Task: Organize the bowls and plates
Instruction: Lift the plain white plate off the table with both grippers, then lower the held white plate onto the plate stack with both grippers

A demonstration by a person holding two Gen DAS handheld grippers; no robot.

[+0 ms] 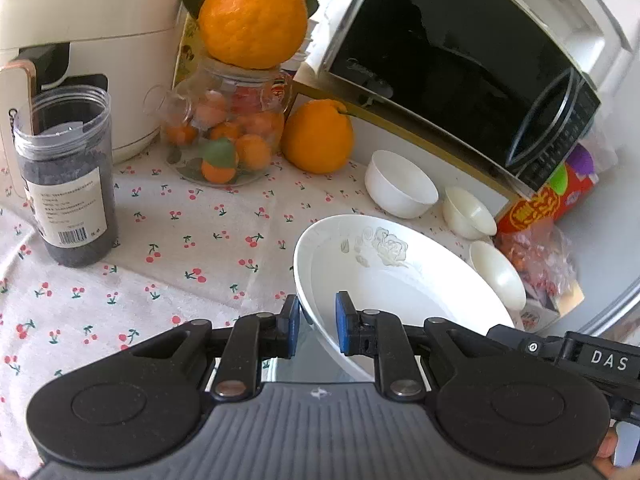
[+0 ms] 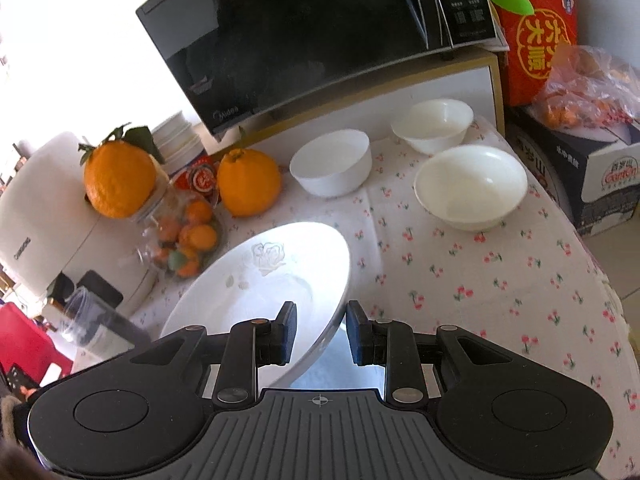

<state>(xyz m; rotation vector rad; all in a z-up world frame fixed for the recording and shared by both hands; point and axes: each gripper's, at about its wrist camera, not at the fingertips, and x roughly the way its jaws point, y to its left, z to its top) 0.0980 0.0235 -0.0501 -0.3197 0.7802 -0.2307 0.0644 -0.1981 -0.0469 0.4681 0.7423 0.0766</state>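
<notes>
Both grippers hold one white plate above the table.

The left gripper [image 1: 317, 326] and the right gripper [image 2: 321, 332] each have jaws closed on opposite rims of the plate [image 1: 384, 276], tilted; three white bowls [image 2: 331, 162] apparently rest beyond it, near the microwave [image 2: 304, 36].

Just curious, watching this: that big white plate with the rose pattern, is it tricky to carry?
Probably. The plate looks glazed and glossy, so likely slippery at the rim. It seems ceramic: stiff, likely breakable if dropped. The left gripper and right gripper pinch opposite edges, suggesting it is heavy for one.
</notes>
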